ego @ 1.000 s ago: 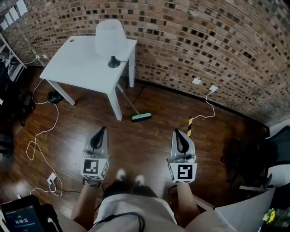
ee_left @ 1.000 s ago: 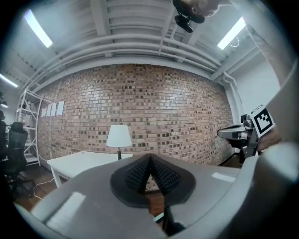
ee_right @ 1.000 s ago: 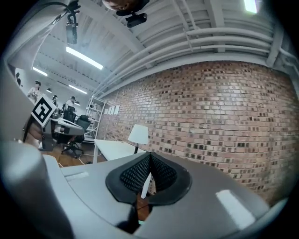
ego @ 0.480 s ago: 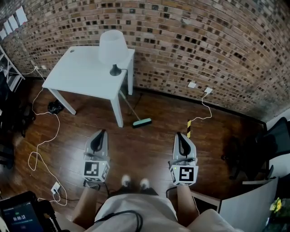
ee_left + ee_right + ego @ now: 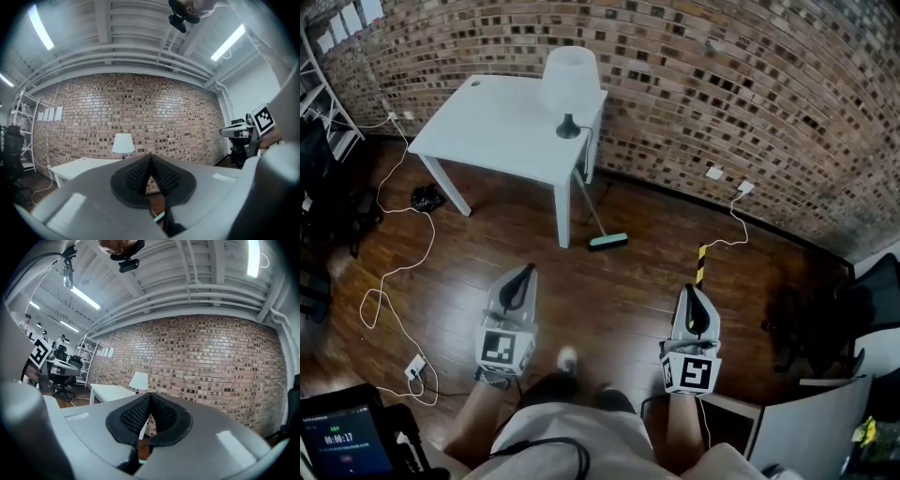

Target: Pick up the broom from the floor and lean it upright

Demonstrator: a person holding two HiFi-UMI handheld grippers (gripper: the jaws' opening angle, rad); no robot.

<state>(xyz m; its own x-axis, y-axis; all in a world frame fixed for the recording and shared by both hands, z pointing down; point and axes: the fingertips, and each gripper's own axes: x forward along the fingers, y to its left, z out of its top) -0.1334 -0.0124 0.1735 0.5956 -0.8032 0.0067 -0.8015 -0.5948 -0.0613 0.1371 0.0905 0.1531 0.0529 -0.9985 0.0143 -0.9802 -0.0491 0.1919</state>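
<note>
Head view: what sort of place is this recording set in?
Probably a loft-style office or workshop room: an exposed brick wall, a wooden floor with a white table and table lamp, and office chairs in the right gripper view.

Table leg (image 5: 563, 217) just beside broom (image 5: 607, 242)

The person's bare forearms (image 5: 480, 424) hold the grey plastic left gripper (image 5: 523, 274) and matching right gripper (image 5: 692, 295) level, side by side, jaws pressed together, empty.
</note>
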